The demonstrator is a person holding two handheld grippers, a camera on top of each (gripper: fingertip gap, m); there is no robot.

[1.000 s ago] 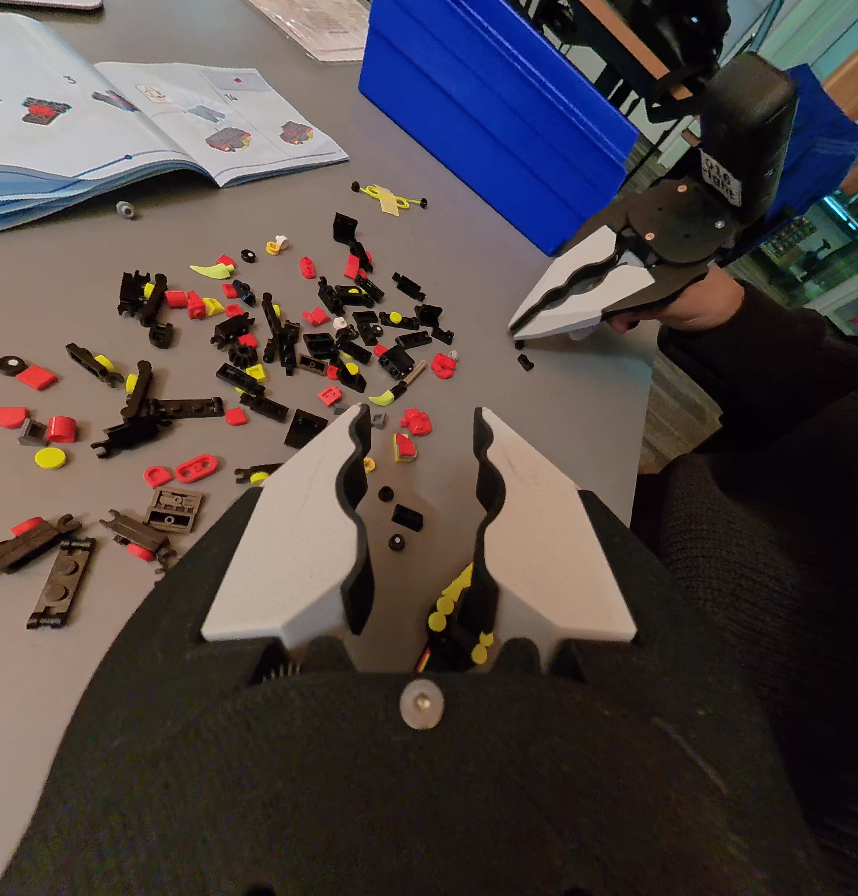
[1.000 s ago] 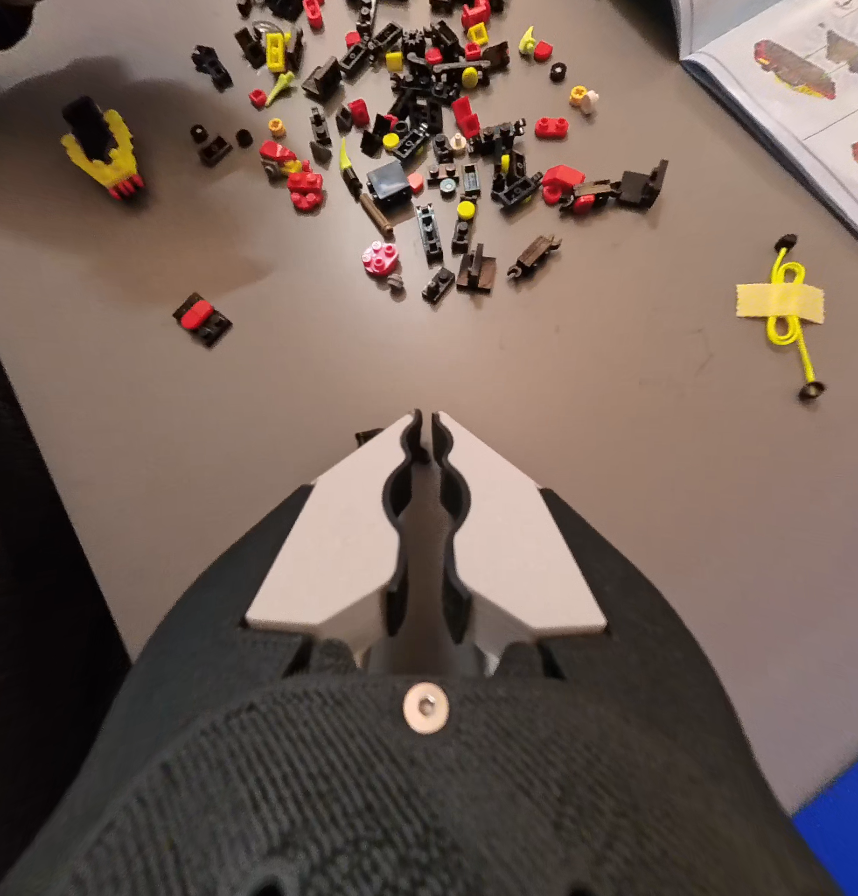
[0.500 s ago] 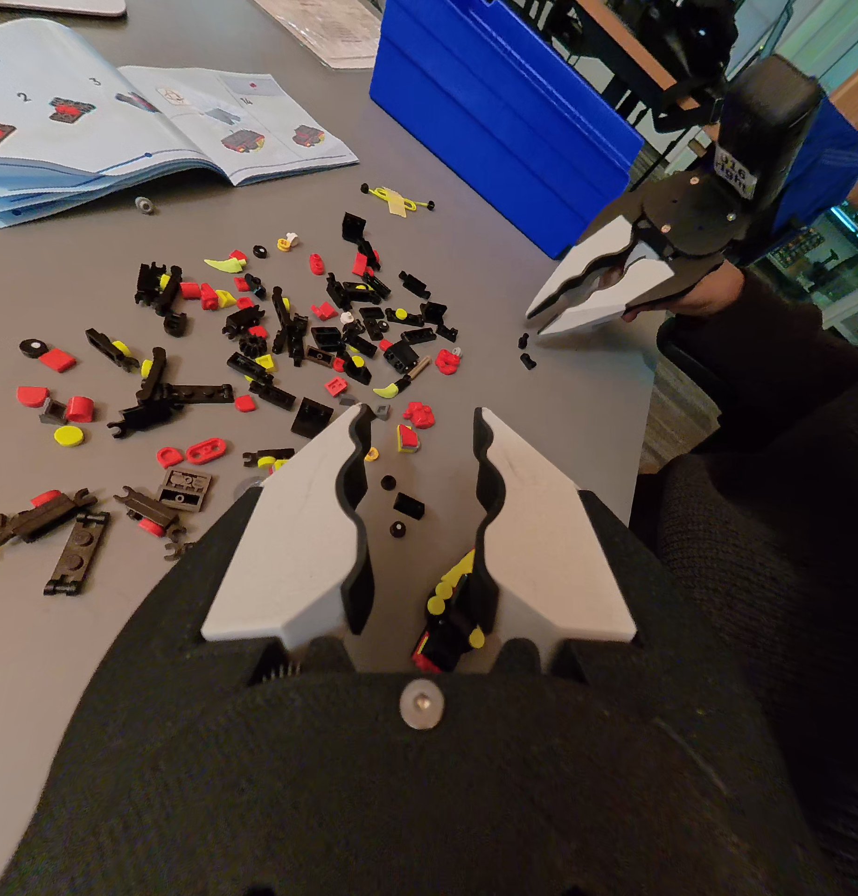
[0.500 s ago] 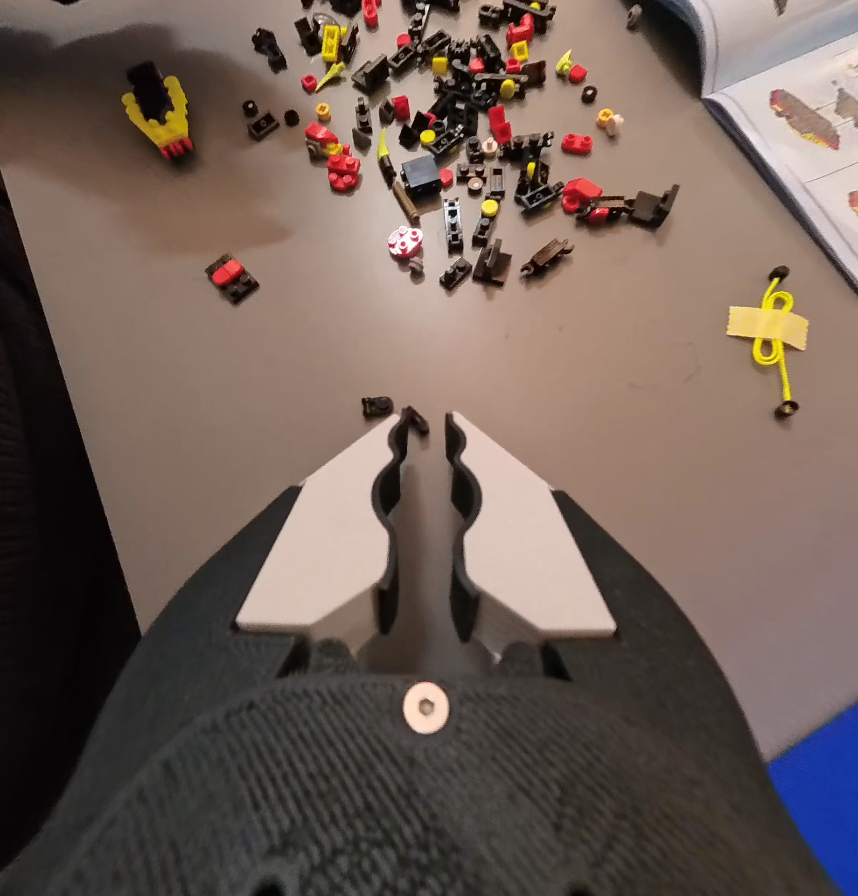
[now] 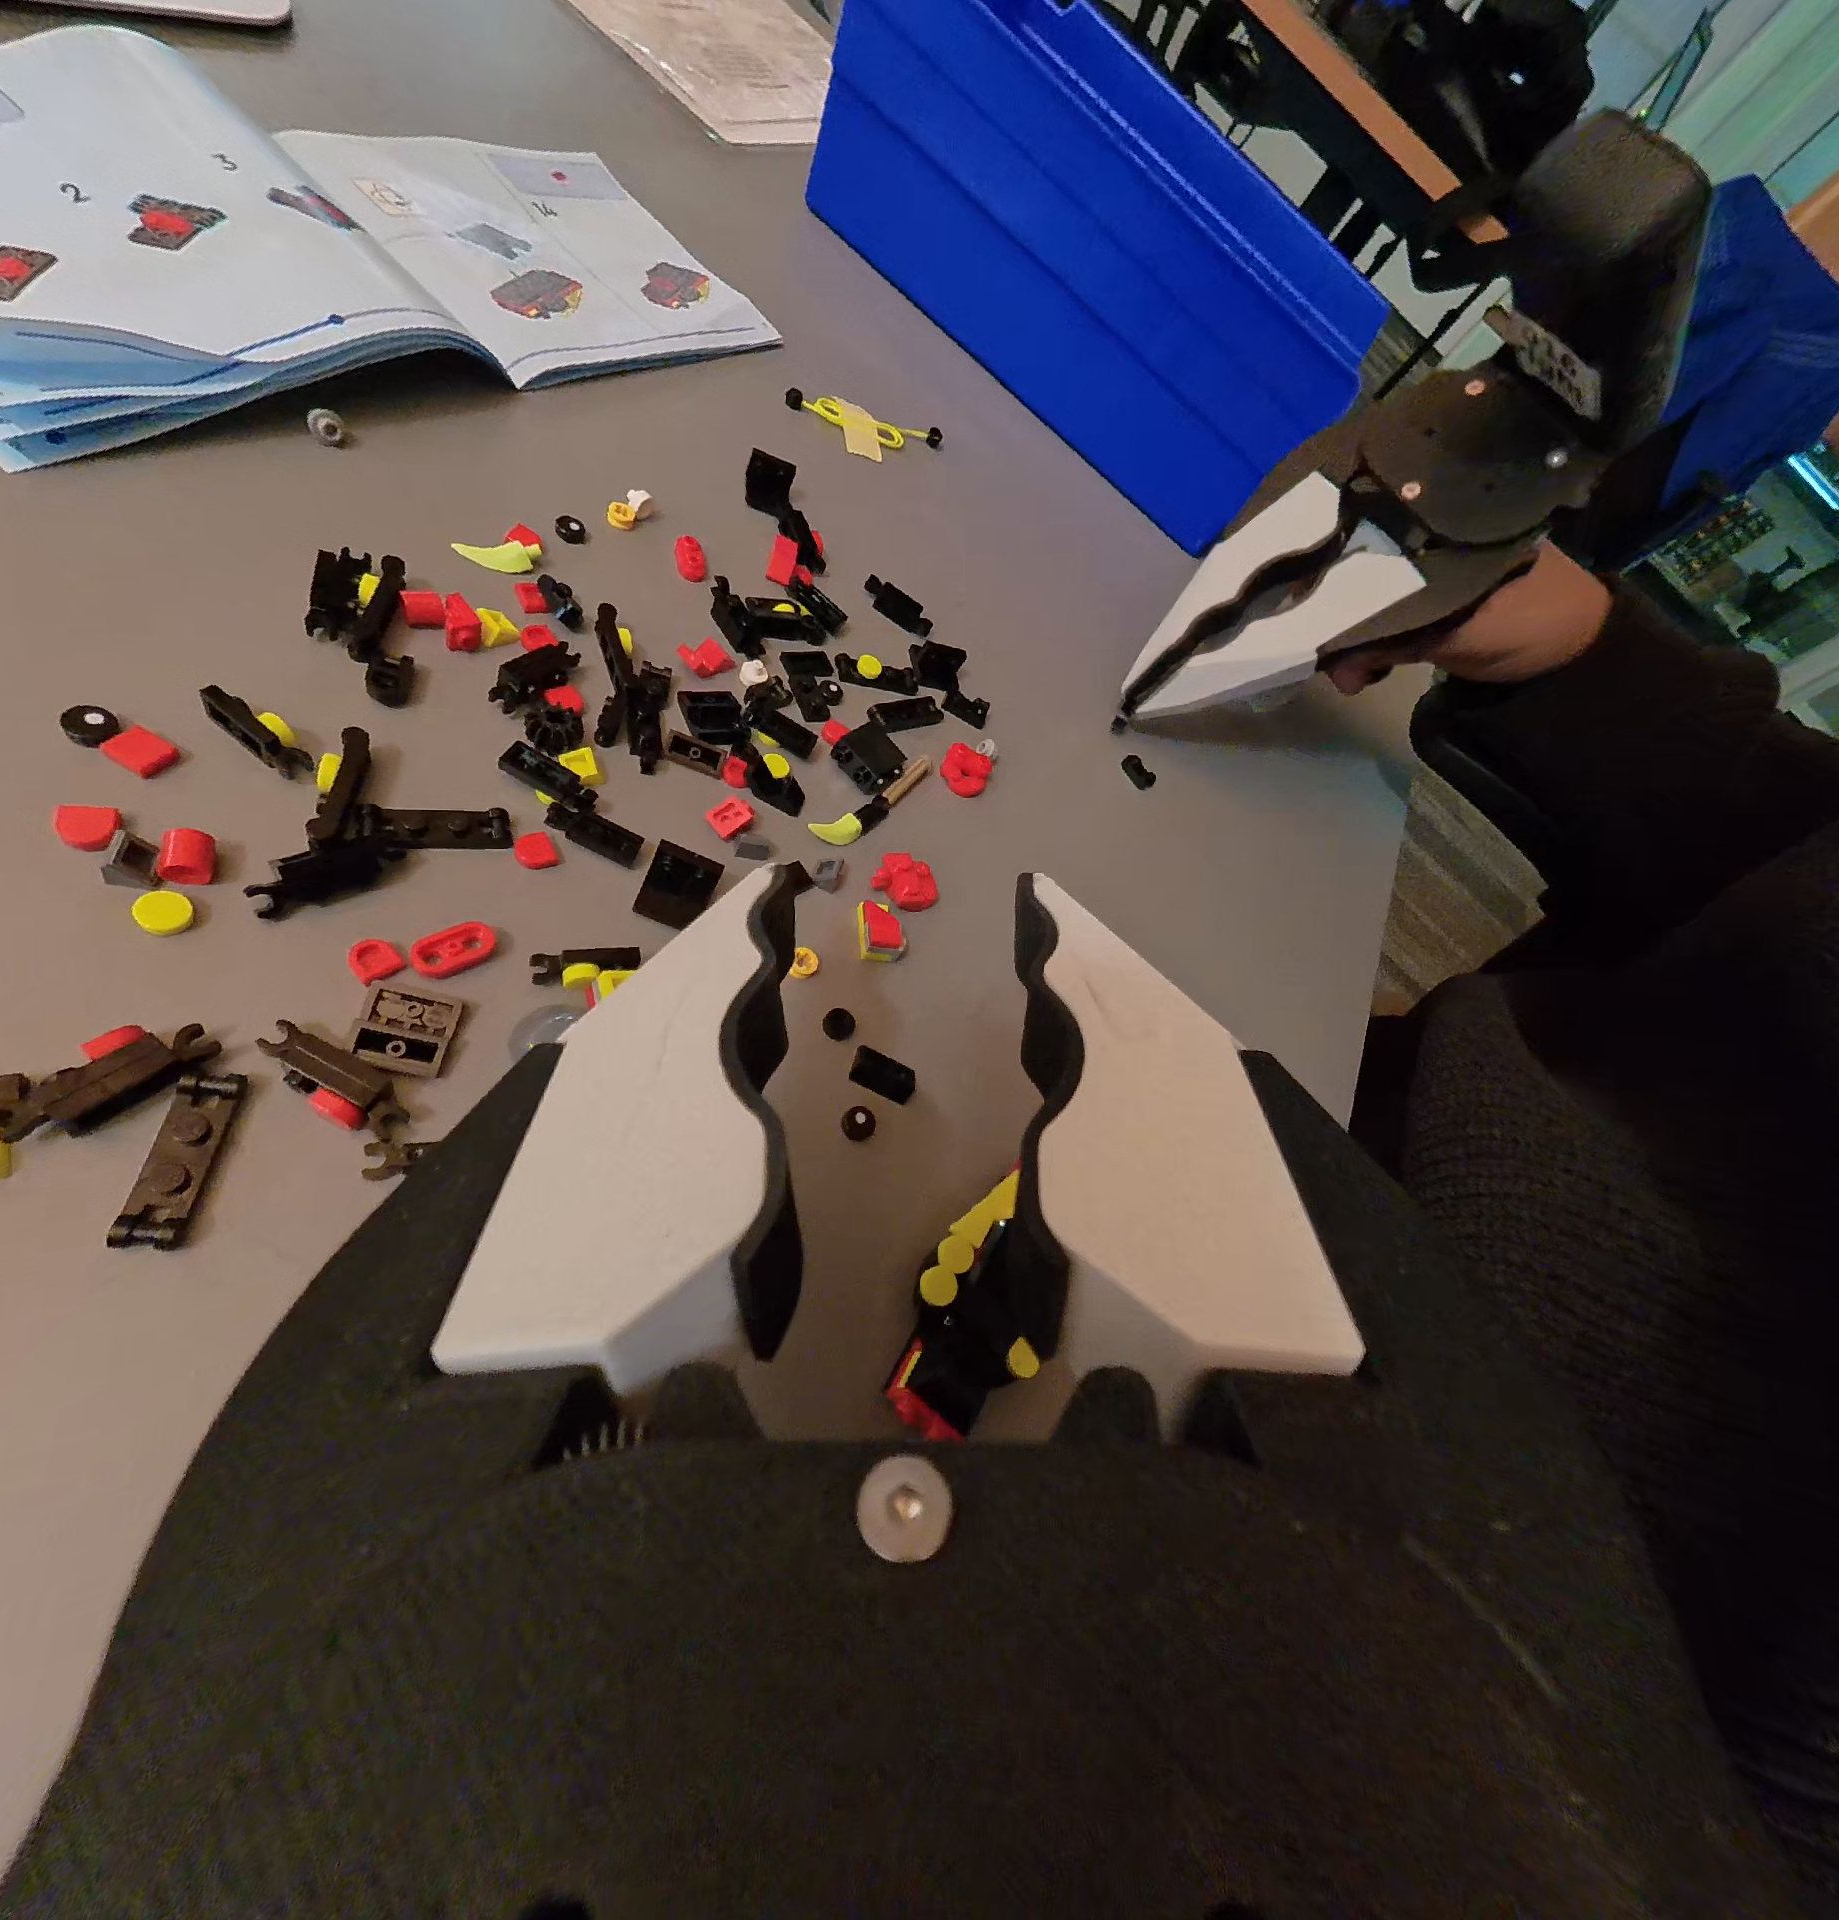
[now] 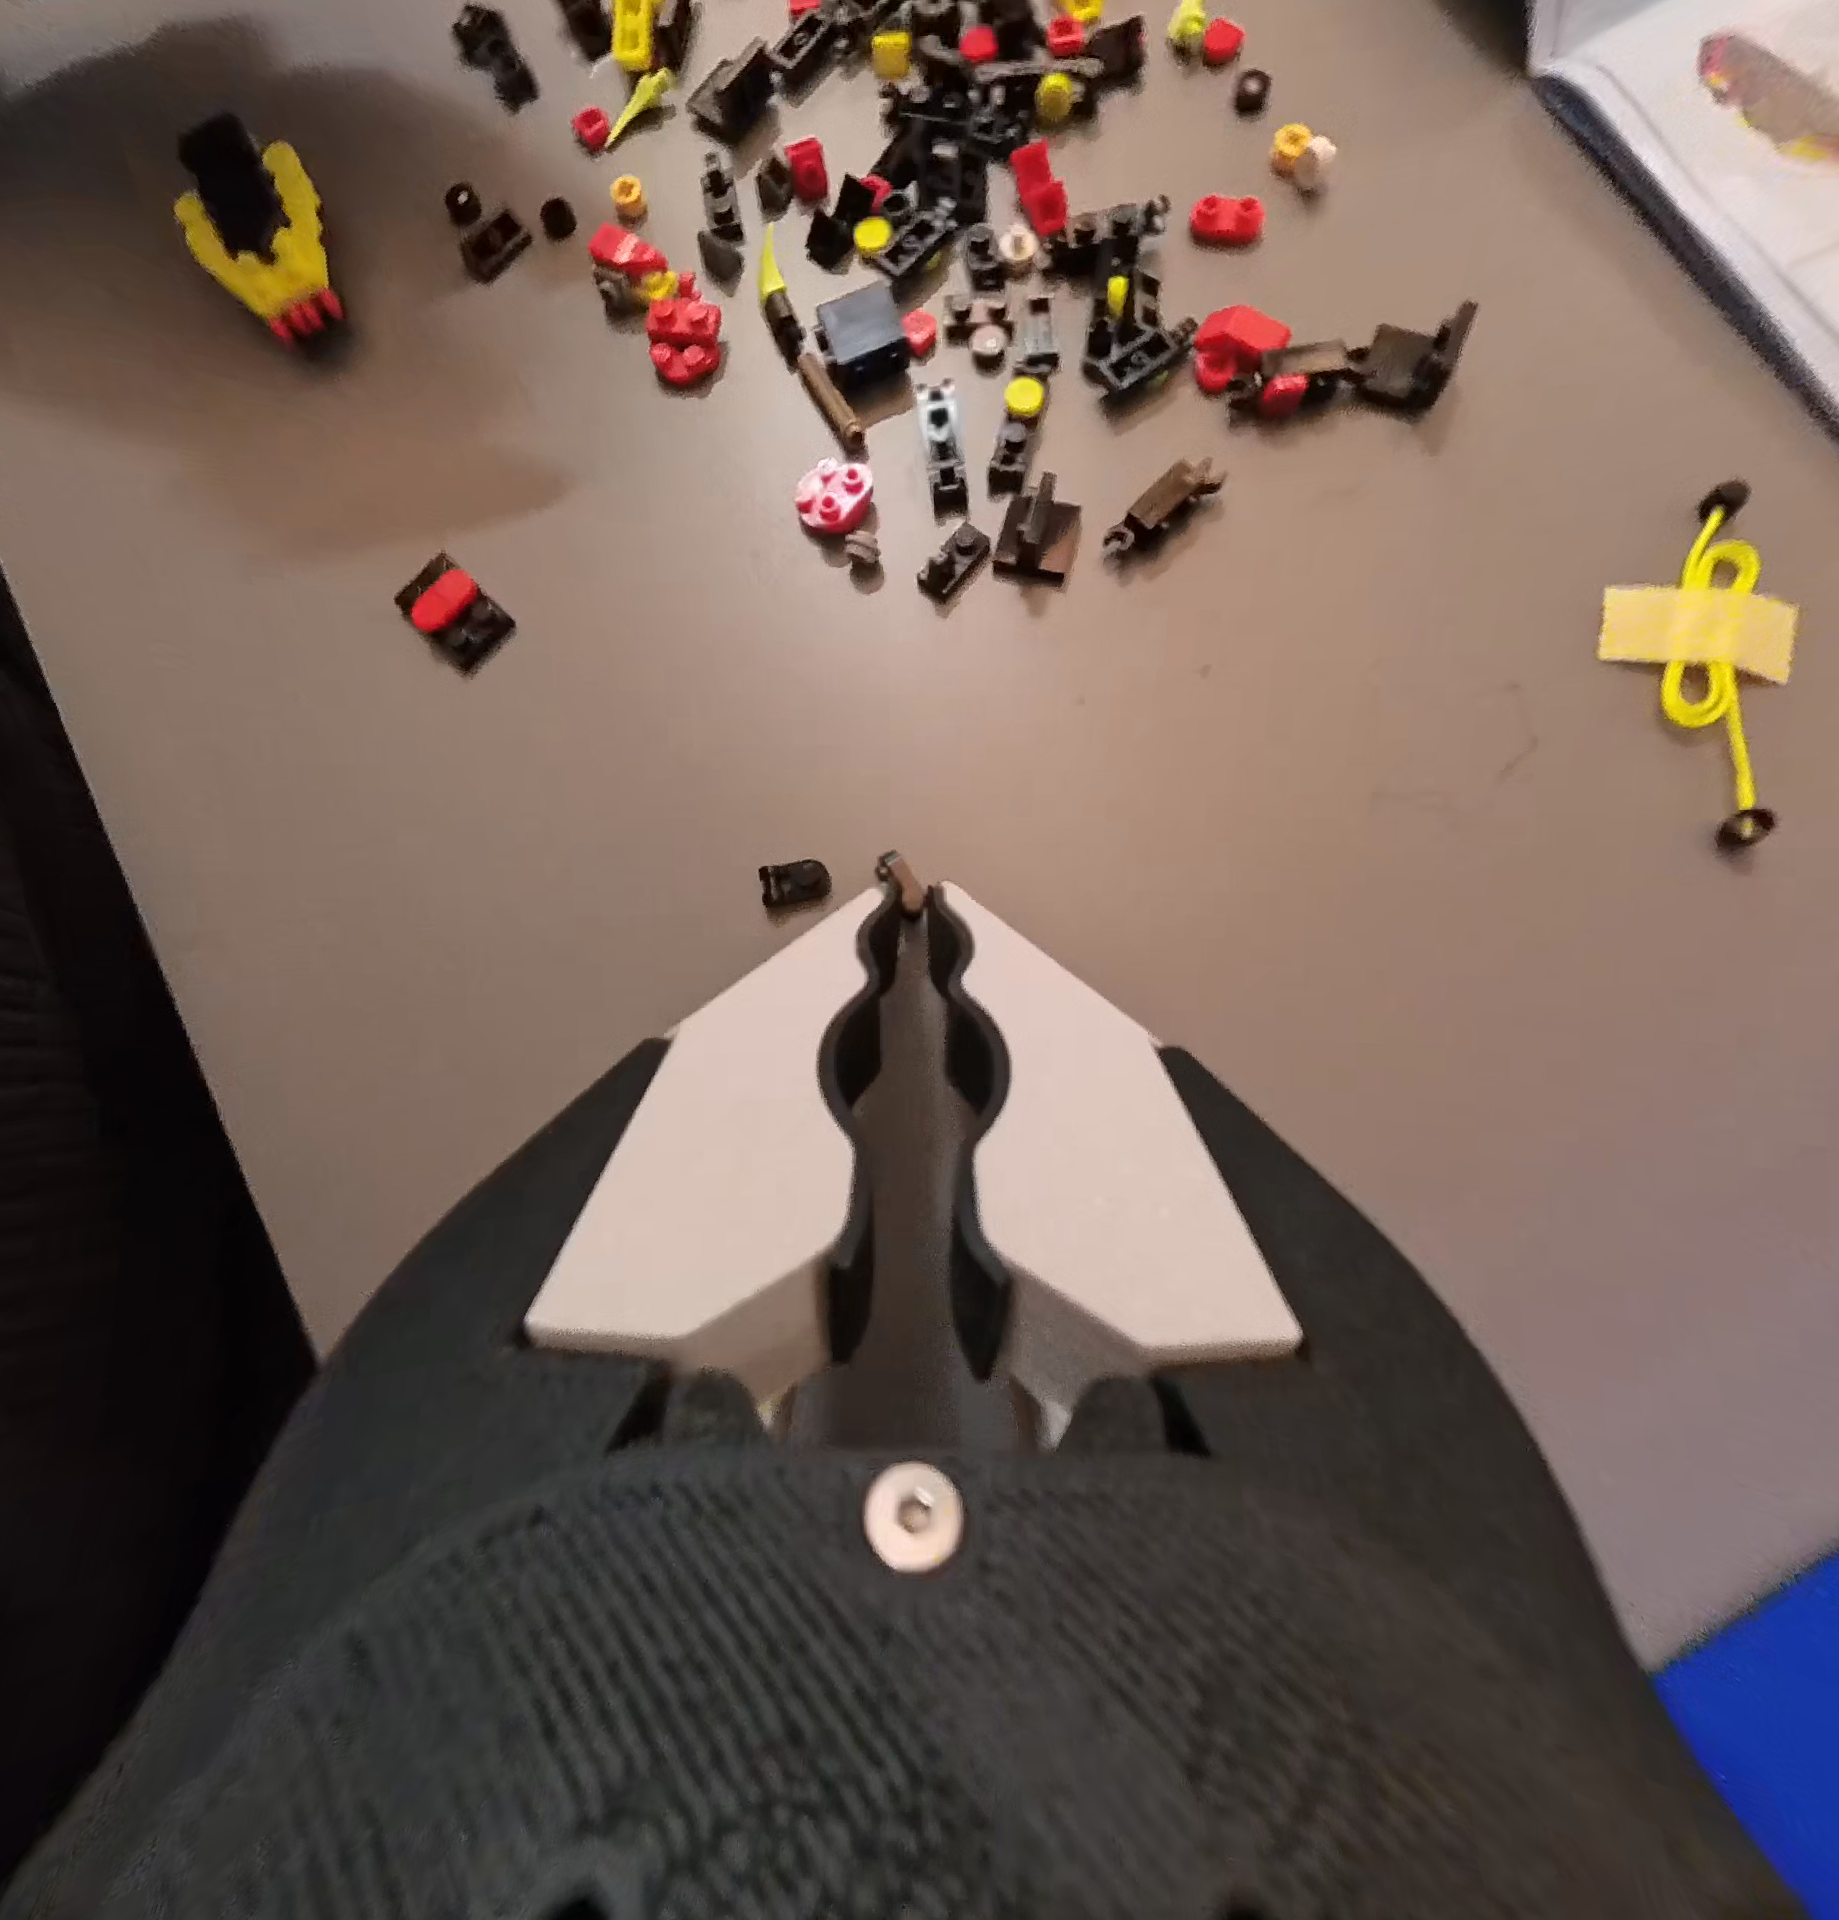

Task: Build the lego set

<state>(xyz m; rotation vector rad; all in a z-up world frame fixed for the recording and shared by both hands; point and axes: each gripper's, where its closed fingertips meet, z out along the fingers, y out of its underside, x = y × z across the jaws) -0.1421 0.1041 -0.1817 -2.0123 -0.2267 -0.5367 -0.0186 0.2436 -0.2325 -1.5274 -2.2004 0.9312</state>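
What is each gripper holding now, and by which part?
The right gripper pinches a tiny dark piece by its near end; the far end sticks out past the fingertips. The left gripper stands open and holds nothing.

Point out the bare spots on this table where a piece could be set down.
Bare table lies between the right tool and the brick pile, out to the yellow cord. Also bare between the yellow-black model and the red-topped plate. The pile itself is crowded.

Two wrist cameras, low over one table [image 5: 1154, 831] — facing its brick pile [image 5: 686, 707] from opposite sides
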